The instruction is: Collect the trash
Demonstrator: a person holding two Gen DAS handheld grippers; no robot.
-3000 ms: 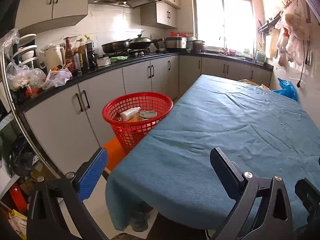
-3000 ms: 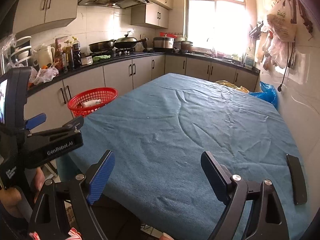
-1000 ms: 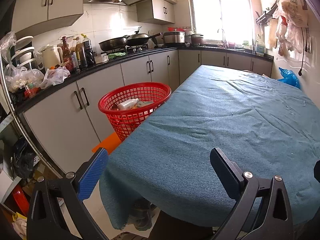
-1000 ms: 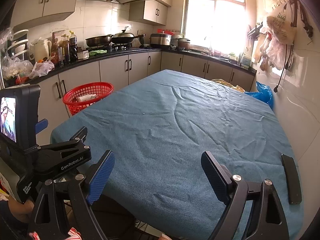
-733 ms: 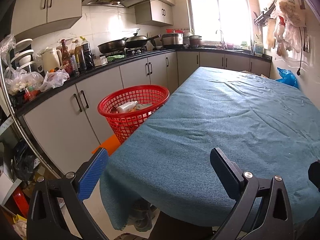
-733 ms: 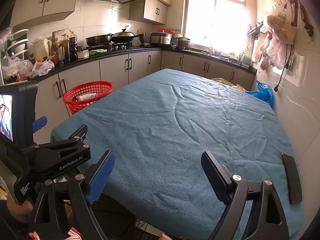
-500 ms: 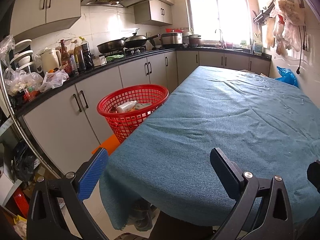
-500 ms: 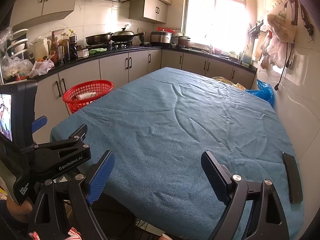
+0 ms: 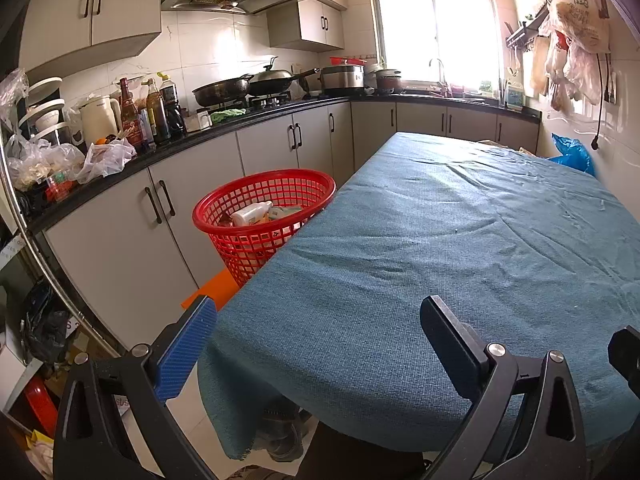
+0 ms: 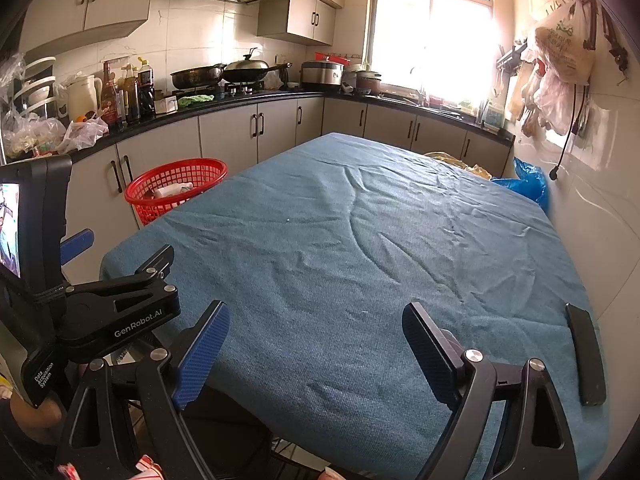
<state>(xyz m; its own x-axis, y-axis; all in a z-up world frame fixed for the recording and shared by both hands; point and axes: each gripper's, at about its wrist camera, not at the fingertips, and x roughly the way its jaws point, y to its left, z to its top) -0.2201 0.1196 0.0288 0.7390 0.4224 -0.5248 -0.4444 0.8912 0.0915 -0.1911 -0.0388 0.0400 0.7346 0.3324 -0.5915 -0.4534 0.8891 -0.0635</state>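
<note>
My left gripper (image 9: 320, 332) is spread wide with nothing between its fingers, held over the near left corner of the table (image 9: 460, 240), which is covered by a blue cloth. My right gripper (image 10: 316, 340) is spread just as wide and also holds nothing; it sits over the near edge of the same cloth, further right. In the right wrist view I can see the left gripper's black body (image 10: 116, 312) off to the left, with a small screen (image 10: 10, 228) mounted on it and part of a hand (image 10: 34, 412) beneath.

The trash is in the red basket (image 9: 264, 196), which stands on the floor just beside the left edge of the table, in front of the grey cabinets (image 9: 120, 232). Inside it I can make out a white bottle (image 9: 252, 212) lying on its side on top of other scraps that I cannot tell apart. An orange sheet (image 9: 210, 288) lies on the floor at the basket's base.

A dark flat bar (image 10: 584, 356) lies on the cloth near the right edge, close to the wall. At the far right corner there is a blue plastic bag (image 10: 528, 184), with something yellowish (image 10: 460, 164) beside it. The counter (image 9: 192, 136) along the left carries bottles, a kettle, plastic bags and pans on the stove.
</note>
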